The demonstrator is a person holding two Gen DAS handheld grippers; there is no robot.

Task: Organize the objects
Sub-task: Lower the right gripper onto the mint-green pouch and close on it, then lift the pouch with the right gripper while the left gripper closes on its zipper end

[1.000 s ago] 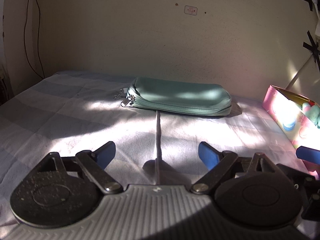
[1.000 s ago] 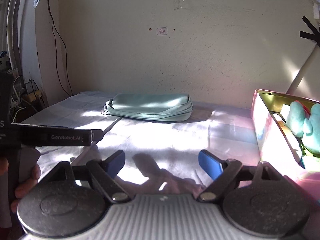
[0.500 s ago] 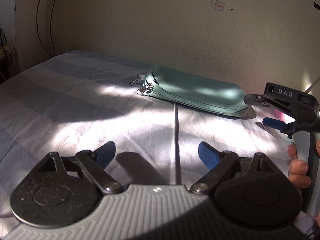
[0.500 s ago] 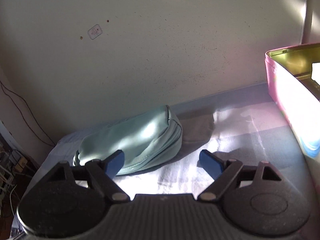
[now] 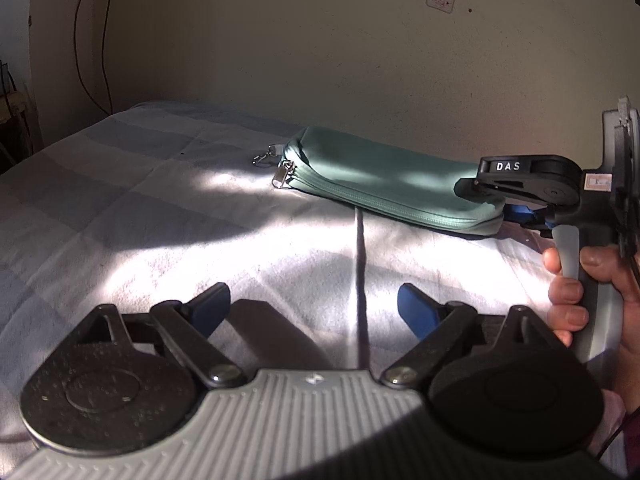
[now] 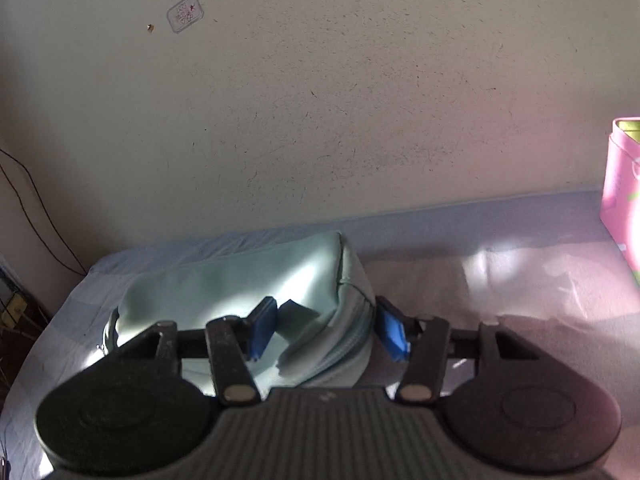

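Now we have the right gripper (image 6: pixel 326 328) closing its fingers around the near end of the green pouch (image 6: pixel 240 280) on the bed (image 5: pixel 120 200); left gripper (image 5: pixel 314 308) open, idle. Next, we firm the hold and lift toward the pink box (image 6: pixel 624 200).

A bed (image 5: pixel 120 208) pushed against a pale wall carries everything, covered in a light checked sheet with patches of sun. A mint-green zip pouch (image 5: pixel 384 184) lies flat near the wall. A pink tin (image 6: pixel 624 200) stands further right on the sheet.
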